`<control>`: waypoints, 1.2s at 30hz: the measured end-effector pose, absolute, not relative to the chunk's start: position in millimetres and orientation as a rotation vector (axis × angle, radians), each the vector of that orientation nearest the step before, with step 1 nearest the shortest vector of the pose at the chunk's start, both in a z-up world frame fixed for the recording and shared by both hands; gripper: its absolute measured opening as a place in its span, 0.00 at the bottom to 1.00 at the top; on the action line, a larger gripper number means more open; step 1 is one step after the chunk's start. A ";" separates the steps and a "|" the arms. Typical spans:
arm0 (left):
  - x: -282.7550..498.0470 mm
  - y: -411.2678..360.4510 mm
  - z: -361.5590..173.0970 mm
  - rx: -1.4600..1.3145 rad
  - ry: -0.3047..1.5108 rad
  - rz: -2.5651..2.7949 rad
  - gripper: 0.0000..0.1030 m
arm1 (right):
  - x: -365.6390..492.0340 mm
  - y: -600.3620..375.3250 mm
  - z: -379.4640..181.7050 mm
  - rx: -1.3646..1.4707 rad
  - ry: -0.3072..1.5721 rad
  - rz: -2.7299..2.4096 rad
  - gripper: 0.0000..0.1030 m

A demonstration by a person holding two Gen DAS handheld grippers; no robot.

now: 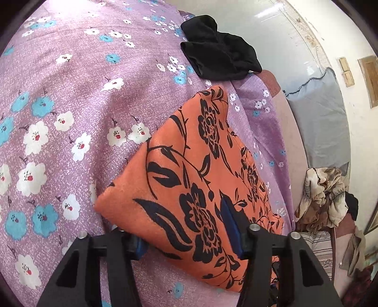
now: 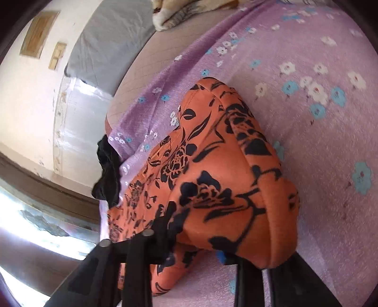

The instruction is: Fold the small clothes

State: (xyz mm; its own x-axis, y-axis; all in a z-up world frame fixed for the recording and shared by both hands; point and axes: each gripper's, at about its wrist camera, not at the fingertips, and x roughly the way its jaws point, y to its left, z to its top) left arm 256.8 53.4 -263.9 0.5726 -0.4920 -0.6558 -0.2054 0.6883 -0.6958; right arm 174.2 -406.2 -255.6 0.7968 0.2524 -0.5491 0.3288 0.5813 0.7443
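An orange garment with black flowers [image 1: 189, 165] lies folded on the purple floral bedsheet [image 1: 70, 94]. My left gripper [image 1: 186, 236] has the garment's near edge between its blue pads, and the cloth bunches there. In the right wrist view the same orange garment [image 2: 212, 177] rises in a hump and drapes over my right gripper [image 2: 193, 245], whose fingers are shut on its near edge; the pads are mostly hidden under cloth. A crumpled black garment [image 1: 219, 59] sits at the bed's far edge beyond the orange one and shows as the black garment [image 2: 107, 172] in the right wrist view.
The bedsheet [image 2: 319, 141] stretches wide to one side. The bed's edge runs beside the orange garment, with a grey cushion [image 1: 319, 122] and a heap of beige and dark clothes [image 1: 323, 196] beyond it. A beige patterned cloth [image 2: 170, 16] lies at the far end.
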 end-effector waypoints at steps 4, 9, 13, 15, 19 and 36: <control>260.4 52.5 -268.4 -0.826 0.982 -0.179 0.43 | 183.3 -412.9 -273.2 1.041 0.709 -0.045 0.28; 254.9 49.6 -256.6 -0.765 0.938 -0.186 0.16 | 182.1 -398.8 -255.4 0.881 0.679 -0.088 0.19; 241.0 38.4 -220.9 -0.657 0.830 -0.242 0.14 | 165.2 -378.5 -220.6 0.726 0.571 -0.116 0.12; 231.2 35.0 -209.4 -0.640 0.828 -0.268 0.13 | 151.5 -376.9 -209.2 0.719 0.537 -0.133 0.11; 201.6 43.4 -205.0 -0.626 0.895 -0.269 0.13 | 119.4 -383.1 -199.8 0.738 0.538 -0.174 0.11; 144.1 90.1 -257.8 -0.812 1.104 -0.205 0.37 | 3.4 -397.2 -242.2 0.992 0.884 -0.303 0.63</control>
State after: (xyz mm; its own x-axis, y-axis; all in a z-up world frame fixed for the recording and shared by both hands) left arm 144.1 90.1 -257.8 0.4644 -0.5262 -0.7124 -0.2354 0.7021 -0.6720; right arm 3.4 -397.2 -242.2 0.6272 0.1569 -0.7629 0.5920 0.5404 0.5979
